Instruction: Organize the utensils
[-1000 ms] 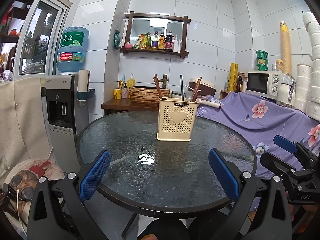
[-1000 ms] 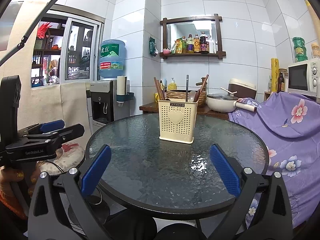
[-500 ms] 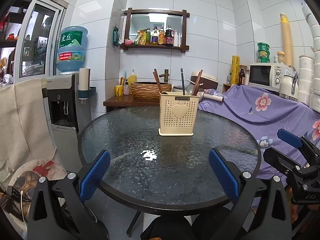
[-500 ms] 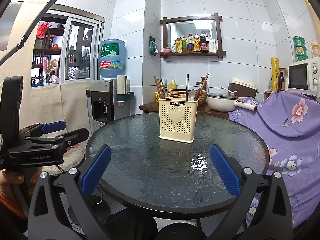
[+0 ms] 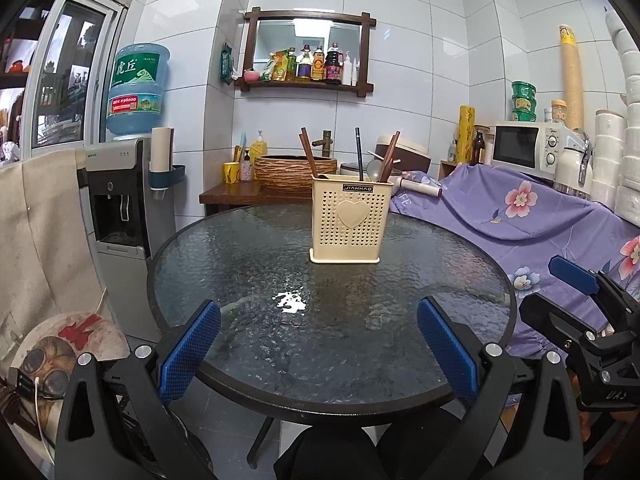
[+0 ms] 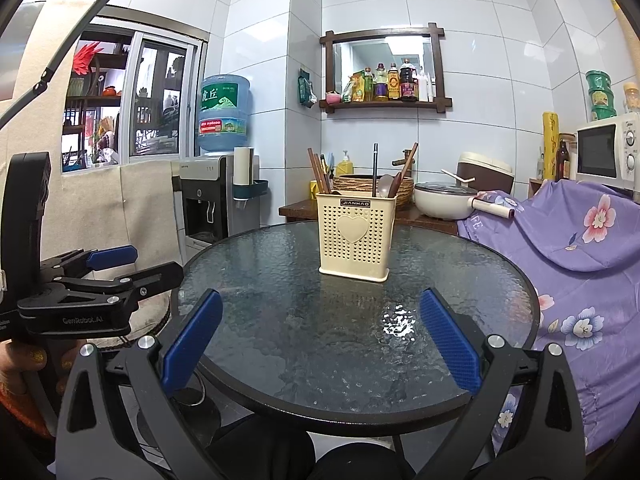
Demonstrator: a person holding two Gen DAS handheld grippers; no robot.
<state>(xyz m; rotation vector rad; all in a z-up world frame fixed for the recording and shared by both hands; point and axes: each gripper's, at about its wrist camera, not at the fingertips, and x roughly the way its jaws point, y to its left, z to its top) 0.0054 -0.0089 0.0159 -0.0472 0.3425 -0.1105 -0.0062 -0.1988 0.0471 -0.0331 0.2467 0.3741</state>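
White tiles cover the walls behind a round glass bench [image 5: 256, 264]. At far left stands a water dispenser [image 5: 120, 216] with a blue bottle on top. Behind the bench's far edge sits a woven basket [image 5: 296, 170], and above it a wooden shelf [image 5: 304, 82] holds bottles.

Toward the far edge of the bench, near its middle, a cream holder [image 5: 347, 224] stands upright. Brown chopsticks [image 5: 309, 152] lean in its left part; a dark stick [image 5: 359, 152], a spoon [image 5: 375, 169] and more brown sticks rise from its right part.

To the right, a purple flowered cloth [image 5: 520, 216] drapes over something, with a microwave [image 5: 524, 144] beyond it.

Left tool [image 5: 320, 348] hangs over the near edge, its jaws wide apart and empty. Right tool [image 6: 320, 344] is likewise spread wide over the near edge, holding nothing. Neither touches the holder.
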